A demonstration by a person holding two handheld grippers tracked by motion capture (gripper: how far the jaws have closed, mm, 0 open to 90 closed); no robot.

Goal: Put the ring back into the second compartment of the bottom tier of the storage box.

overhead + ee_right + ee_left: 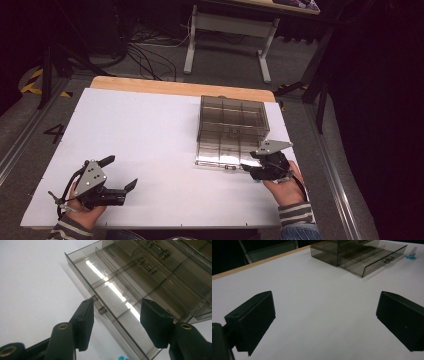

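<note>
So the setup is a white table [150, 150] with a smoky see-through drawer box [232, 117] sitting toward the far right side. Its bottom drawer [222, 152] is pulled out toward the near edge, and the dividers inside show up nicely in the right gripper view. The compartments that can be seen look bare.

The right gripper [250, 167] is down at the near right, right at the front of that open drawer. Its jaws are spread partway and straddle the drawer's front wall: one jaw is outside, just beside the little metal handle [98, 306], the other hangs over the inside of the drawer. Nothing is pinched; the pads aren't pressing on the wall or the handle, though the outside jaw looks very close to the handle's end, maybe touching, hard to call.

The left gripper [122, 187] is way over at the near left, well apart from the box, jaws spread wide with just bare table between them. From its own camera there's a small blue-and-clear thing [411, 253] lying on the table just beside the open drawer, too small to make out what it is.
</note>
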